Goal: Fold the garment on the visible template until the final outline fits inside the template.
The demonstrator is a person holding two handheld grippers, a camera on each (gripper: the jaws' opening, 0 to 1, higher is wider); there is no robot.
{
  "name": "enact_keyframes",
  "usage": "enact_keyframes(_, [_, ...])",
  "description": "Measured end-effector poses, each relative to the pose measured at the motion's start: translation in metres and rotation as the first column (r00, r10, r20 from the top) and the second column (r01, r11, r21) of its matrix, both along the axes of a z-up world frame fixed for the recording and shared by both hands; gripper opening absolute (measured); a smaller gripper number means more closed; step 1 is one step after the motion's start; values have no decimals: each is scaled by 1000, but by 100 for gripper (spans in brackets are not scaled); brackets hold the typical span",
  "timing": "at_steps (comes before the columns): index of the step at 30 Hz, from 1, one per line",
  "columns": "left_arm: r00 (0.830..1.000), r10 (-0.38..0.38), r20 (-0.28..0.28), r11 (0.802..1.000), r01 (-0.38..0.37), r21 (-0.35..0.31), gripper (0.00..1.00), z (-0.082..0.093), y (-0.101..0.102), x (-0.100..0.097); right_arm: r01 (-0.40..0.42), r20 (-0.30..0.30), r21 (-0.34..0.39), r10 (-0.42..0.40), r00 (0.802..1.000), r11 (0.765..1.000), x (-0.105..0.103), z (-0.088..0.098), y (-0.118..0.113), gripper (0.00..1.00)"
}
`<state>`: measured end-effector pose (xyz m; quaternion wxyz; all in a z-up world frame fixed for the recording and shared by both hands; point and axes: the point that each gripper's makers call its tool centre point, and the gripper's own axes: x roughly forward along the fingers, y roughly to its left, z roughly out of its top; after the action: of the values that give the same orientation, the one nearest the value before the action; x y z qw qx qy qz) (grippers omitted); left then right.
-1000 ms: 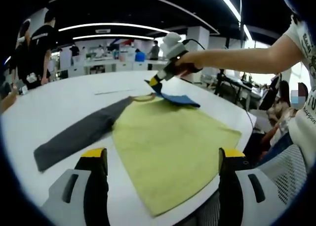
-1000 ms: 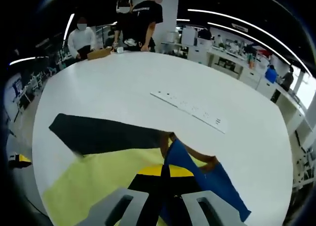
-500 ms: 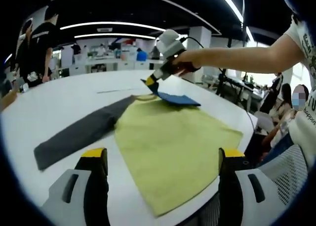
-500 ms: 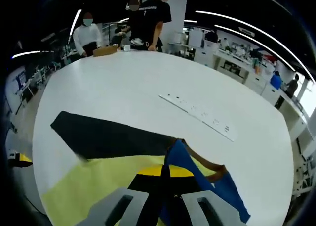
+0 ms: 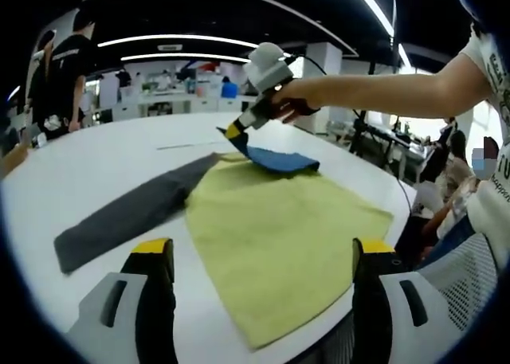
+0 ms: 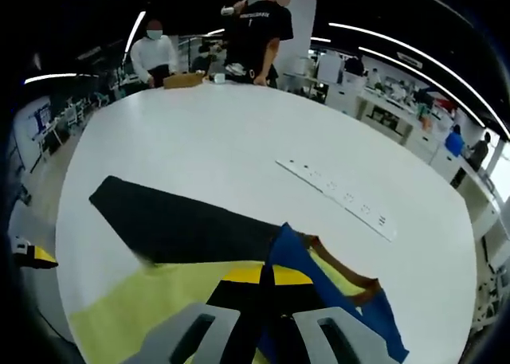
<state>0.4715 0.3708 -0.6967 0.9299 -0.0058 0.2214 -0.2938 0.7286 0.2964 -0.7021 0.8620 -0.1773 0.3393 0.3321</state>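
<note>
Between the right gripper [image 6: 261, 278]'s jaws, which are clenched together, sits a fold of the blue sleeve [image 6: 296, 262], lifted off the white surface [image 6: 207, 149]. In the right gripper view, the rest of the garment [image 6: 151, 300] spreads out from there: its yellow-green body lies flat just to the left of the jaws, a brown collar edge curls to their right, and the dark sleeve [image 6: 167, 228] stretches away ahead and to the left, flat on the surface. Farther ahead of the jaws lies a long white strip [image 6: 339, 197], well apart from the cloth. At the far edge of the surface stand several people [image 6: 259, 33] beside a brown box [image 6: 185, 80].

The left gripper [image 5: 263, 256] hangs with its jaws spread wide and nothing between them, near the lower hem of the yellow-green body. In the left gripper view, the garment lies just ahead of those jaws, the dark sleeve running off to the left. Beyond, a bare arm [image 5: 398, 93] reaches in from the right, its hand [image 5: 288, 103] around the right gripper, which pinches the blue sleeve above the collar end.
</note>
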Motion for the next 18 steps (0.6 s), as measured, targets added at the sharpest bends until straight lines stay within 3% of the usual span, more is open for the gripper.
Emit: enact_keyframes(18, [1000,4,0,1000,-4,5,89,-2,2,0,-65,-8,38,65,998,997,-21,-3,36,0])
